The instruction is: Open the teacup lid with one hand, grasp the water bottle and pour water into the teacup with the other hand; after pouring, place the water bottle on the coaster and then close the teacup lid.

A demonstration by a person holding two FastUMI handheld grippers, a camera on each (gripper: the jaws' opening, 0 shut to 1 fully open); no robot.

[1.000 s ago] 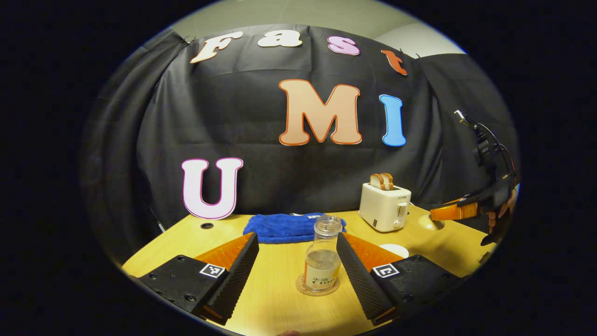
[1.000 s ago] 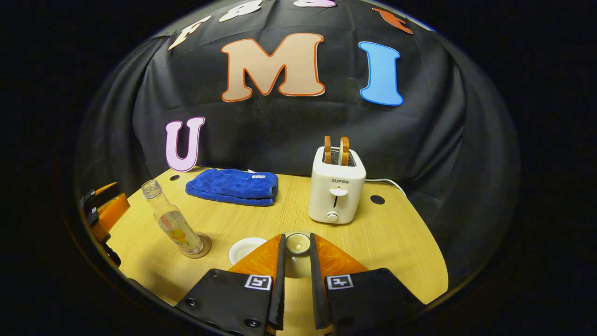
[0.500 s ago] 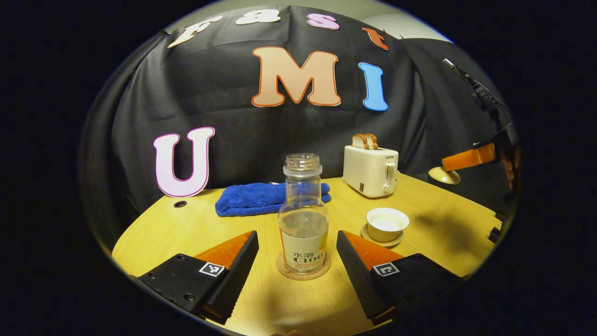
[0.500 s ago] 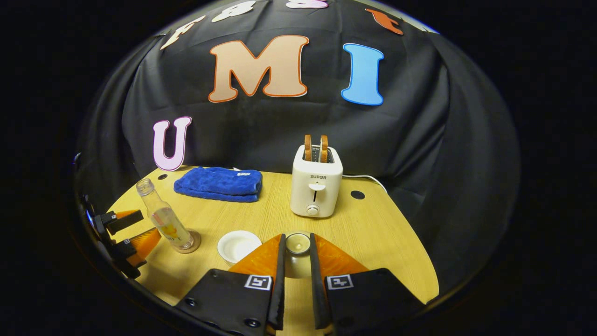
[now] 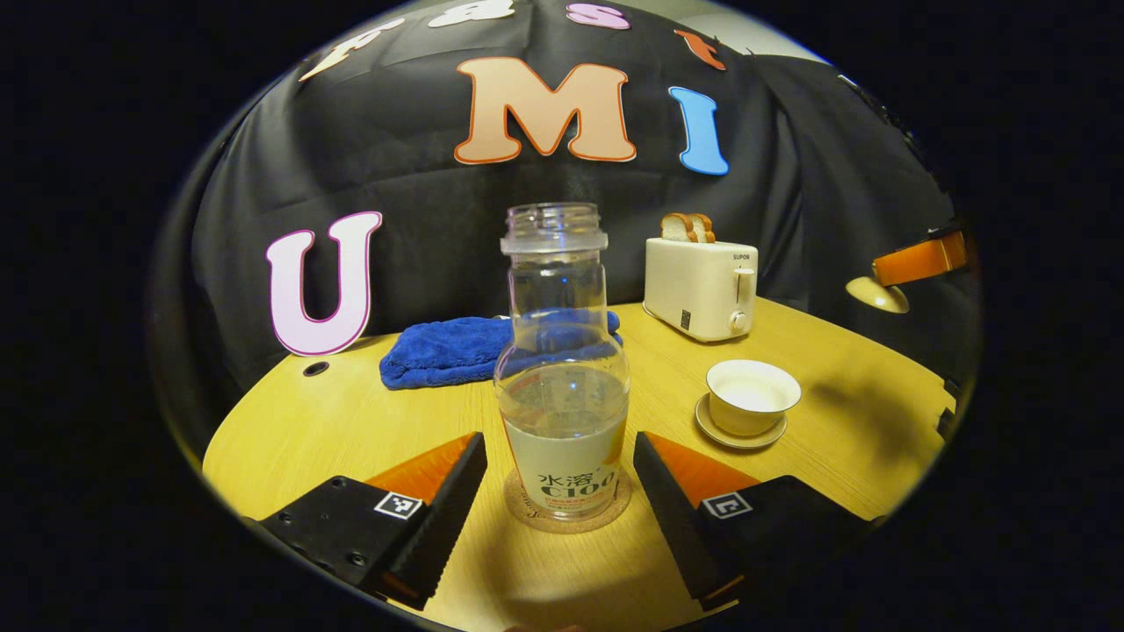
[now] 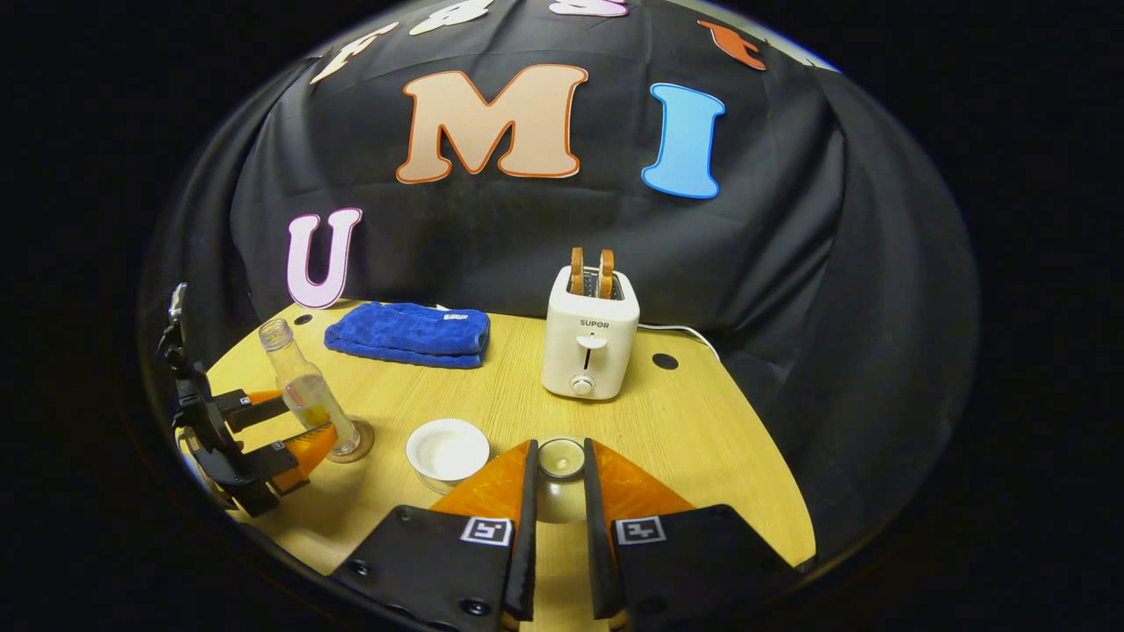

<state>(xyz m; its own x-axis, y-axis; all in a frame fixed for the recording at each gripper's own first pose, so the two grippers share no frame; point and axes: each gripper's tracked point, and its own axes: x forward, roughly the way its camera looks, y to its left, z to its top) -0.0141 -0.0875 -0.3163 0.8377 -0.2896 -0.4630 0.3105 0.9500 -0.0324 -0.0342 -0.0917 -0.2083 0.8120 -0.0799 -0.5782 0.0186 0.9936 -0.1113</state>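
A clear uncapped water bottle [image 5: 562, 369], part full, stands upright on a cork coaster [image 5: 527, 511]. My left gripper [image 5: 559, 445] is open, with one finger on each side of the bottle's base and neither touching it. To its right an open white teacup [image 5: 752, 397] sits on its saucer [image 5: 734, 437]. My right gripper [image 6: 558, 474] is shut on the teacup lid [image 6: 560, 458] and holds it in the air above the table. In the right gripper view the teacup [image 6: 448, 449] lies left of the fingers, and the bottle [image 6: 307, 395] stands between the left gripper's fingers [image 6: 272, 405].
A white toaster [image 5: 700, 276] with two slices of bread stands at the back right. A folded blue towel [image 5: 457, 351] lies behind the bottle. The round wooden table [image 5: 351, 430] has small holes near its rim. The right gripper with the lid [image 5: 878, 294] hangs at the far right.
My left gripper has come down and forward, so the bottle now stands between its open fingers. My right gripper has kept hold of the lid and barely shifted.
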